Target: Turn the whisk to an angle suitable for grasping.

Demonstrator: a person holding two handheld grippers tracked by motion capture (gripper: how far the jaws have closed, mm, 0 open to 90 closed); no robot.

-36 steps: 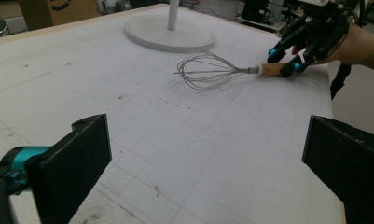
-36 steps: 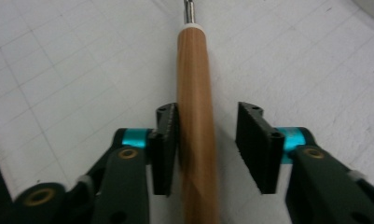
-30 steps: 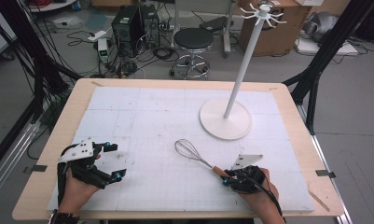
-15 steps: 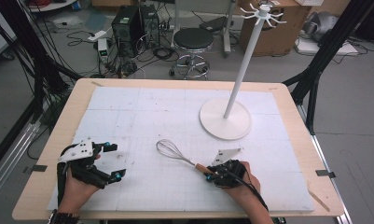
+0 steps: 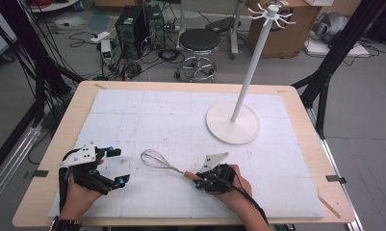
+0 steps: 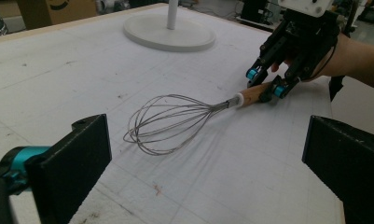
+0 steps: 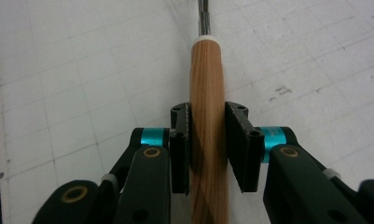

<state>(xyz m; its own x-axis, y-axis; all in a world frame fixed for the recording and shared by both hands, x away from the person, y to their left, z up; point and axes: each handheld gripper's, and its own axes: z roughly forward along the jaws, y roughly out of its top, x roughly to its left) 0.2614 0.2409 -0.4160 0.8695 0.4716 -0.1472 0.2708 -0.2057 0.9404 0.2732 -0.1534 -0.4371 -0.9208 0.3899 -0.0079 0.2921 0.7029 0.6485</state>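
Two grippers are at work near the front edge of the table (image 5: 296, 103). The right gripper (image 5: 200, 179) has its jaws clamped on the wooden handle of the whisk (image 5: 167, 163), pads pressed against both sides of the wood as the right gripper view shows. The whisk lies low over the white mat, wire head pointing toward ten o'clock from the right hand, roughly at the table's six o'clock in the high view. The left gripper (image 5: 117, 166) waits at about eight o'clock on the table, jaws spread wide with nothing between them, facing the wire head.

My reading is that the whisk is being carried across toward the left gripper, perhaps for a handover or a regrip, with the white hook stand (image 5: 234, 120) at one o'clock a likely place to hang it. The next move calls for a steady grip on the handle, so the round wood does not roll between the pads.
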